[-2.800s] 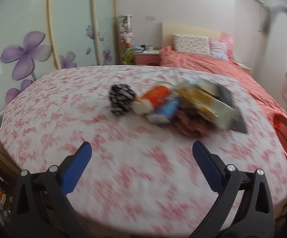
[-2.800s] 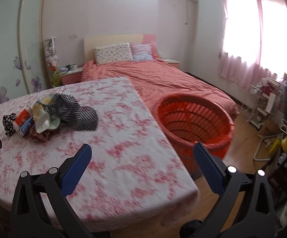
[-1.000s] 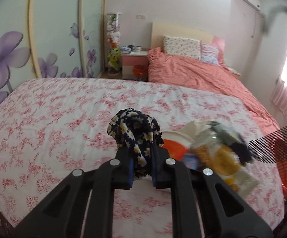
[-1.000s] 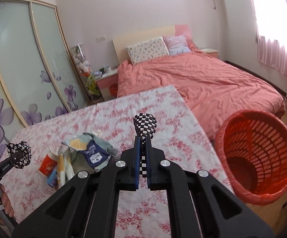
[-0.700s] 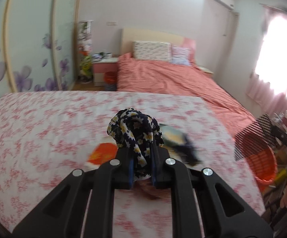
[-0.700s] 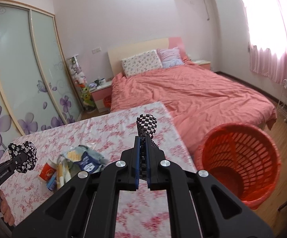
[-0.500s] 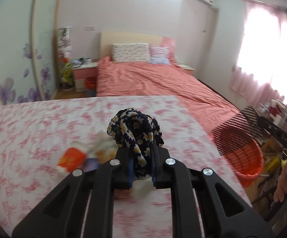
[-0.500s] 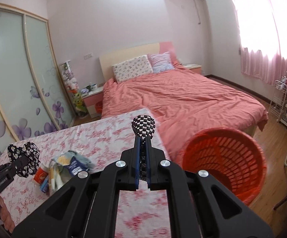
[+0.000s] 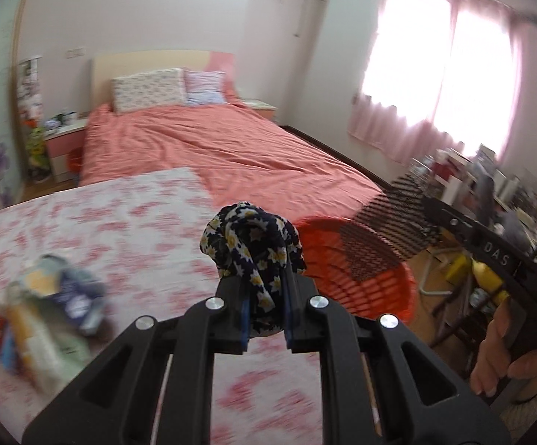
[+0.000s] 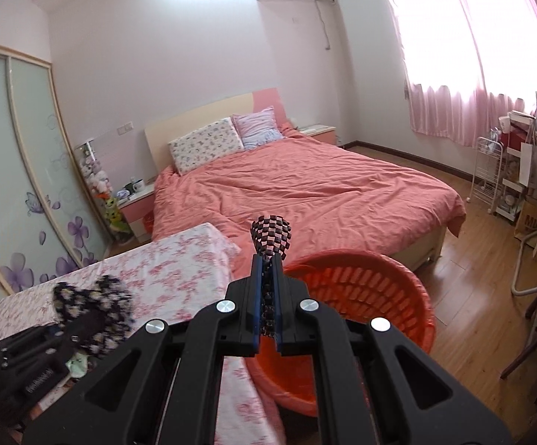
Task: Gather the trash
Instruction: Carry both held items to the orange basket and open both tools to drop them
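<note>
My left gripper (image 9: 265,306) is shut on a dark cloth with a daisy print (image 9: 251,248), held over the flowered table cover near its right edge. My right gripper (image 10: 267,298) is shut on a black-and-white checkered mesh cloth (image 10: 271,237), which hangs over the near rim of the orange basket (image 10: 364,293). In the left wrist view that checkered cloth (image 9: 383,237) drapes across the orange basket (image 9: 342,274), carried by the right gripper's black body (image 9: 491,256) in a hand. The left gripper with its daisy cloth (image 10: 92,306) shows blurred at the lower left of the right wrist view.
A blurred pile of wrappers and packets (image 9: 42,304) lies on the table's pink flowered cover (image 9: 120,230). Behind stands a bed with a salmon quilt (image 10: 305,189). A white rack and clutter (image 10: 509,181) line the right wall on the wood floor.
Both grippers have swung right from the trash pile toward the orange basket, each keeping its cloth. The basket has grown larger and nearer in both views.
</note>
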Tool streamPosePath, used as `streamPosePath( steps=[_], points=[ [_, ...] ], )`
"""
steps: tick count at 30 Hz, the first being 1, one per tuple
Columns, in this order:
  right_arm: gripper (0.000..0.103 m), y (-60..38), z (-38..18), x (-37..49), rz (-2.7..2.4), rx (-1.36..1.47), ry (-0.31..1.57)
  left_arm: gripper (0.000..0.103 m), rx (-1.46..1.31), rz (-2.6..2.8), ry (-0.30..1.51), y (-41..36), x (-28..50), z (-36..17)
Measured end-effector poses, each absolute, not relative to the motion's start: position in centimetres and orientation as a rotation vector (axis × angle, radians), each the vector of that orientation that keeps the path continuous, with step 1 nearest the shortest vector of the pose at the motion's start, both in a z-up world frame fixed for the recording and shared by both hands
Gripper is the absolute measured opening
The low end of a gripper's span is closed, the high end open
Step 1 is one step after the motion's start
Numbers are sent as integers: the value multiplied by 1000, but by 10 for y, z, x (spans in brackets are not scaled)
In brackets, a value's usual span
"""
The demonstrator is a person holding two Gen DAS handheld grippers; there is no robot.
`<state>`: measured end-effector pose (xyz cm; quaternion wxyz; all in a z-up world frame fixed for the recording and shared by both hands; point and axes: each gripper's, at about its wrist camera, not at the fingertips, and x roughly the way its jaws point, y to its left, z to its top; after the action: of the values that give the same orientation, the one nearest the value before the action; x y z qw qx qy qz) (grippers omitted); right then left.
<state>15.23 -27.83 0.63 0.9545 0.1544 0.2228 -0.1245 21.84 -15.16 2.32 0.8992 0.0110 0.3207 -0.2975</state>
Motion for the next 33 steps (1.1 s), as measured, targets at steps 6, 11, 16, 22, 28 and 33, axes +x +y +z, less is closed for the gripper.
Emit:
streamPosePath(
  steps=[6, 11, 16, 22, 28, 33],
  points=[
    [5, -309, -12, 159, -254, 358, 480, 14, 71, -688, 689, -216, 228, 1],
    [5, -332, -23, 164, -248, 401, 494, 14, 76, -720, 728, -252, 242, -20],
    [7, -344, -34, 168, -237, 430, 516, 35, 106, -684, 767, -269, 258, -39],
    [38, -347, -48, 164, -264, 463, 555, 56, 119, -583, 789, -251, 269, -53],
    [48, -330, -42, 159, -282, 395, 562, 66, 151, -507, 750, -211, 260, -47],
    [51, -308, -36, 163, -247, 365, 577, 69, 143, -438, 726, -163, 247, -36]
  ],
)
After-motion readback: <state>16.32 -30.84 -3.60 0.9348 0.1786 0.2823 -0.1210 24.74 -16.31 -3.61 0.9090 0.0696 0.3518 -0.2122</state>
